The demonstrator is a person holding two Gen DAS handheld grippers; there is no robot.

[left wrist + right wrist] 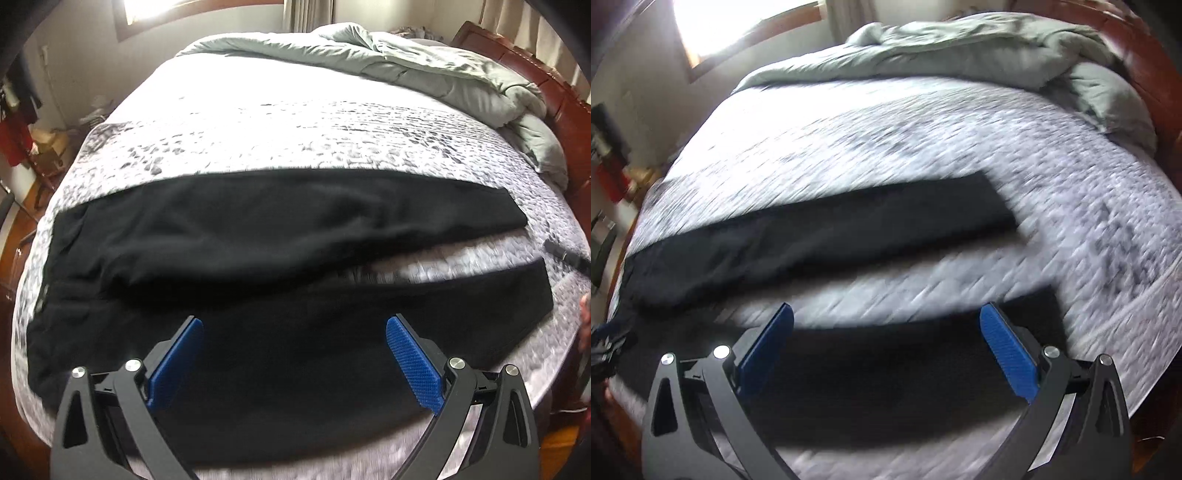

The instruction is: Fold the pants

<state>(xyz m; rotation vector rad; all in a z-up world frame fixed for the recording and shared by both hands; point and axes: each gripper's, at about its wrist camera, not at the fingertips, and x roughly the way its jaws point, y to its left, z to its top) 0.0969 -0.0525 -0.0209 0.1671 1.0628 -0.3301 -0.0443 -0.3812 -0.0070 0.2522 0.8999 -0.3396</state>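
Observation:
Black pants (pixel 258 236) lie spread flat across the near part of the bed, waist at the left, two legs running to the right with a gap between them. My left gripper (pixel 294 325) is open and empty, hovering over the near leg close to the seat. In the right wrist view the pants (pixel 820 236) show both legs, the far leg ending mid-bed. My right gripper (pixel 886 314) is open and empty above the near leg, close to its cuff end. This view is motion-blurred.
The bed (pixel 295 122) has a white-grey patterned quilt. A rumpled grey-green duvet (pixel 424 70) lies along the far right by the red-brown wooden headboard (pixel 546 88). A bright window is at the far left. The other gripper's tip (pixel 565 253) shows at the right edge.

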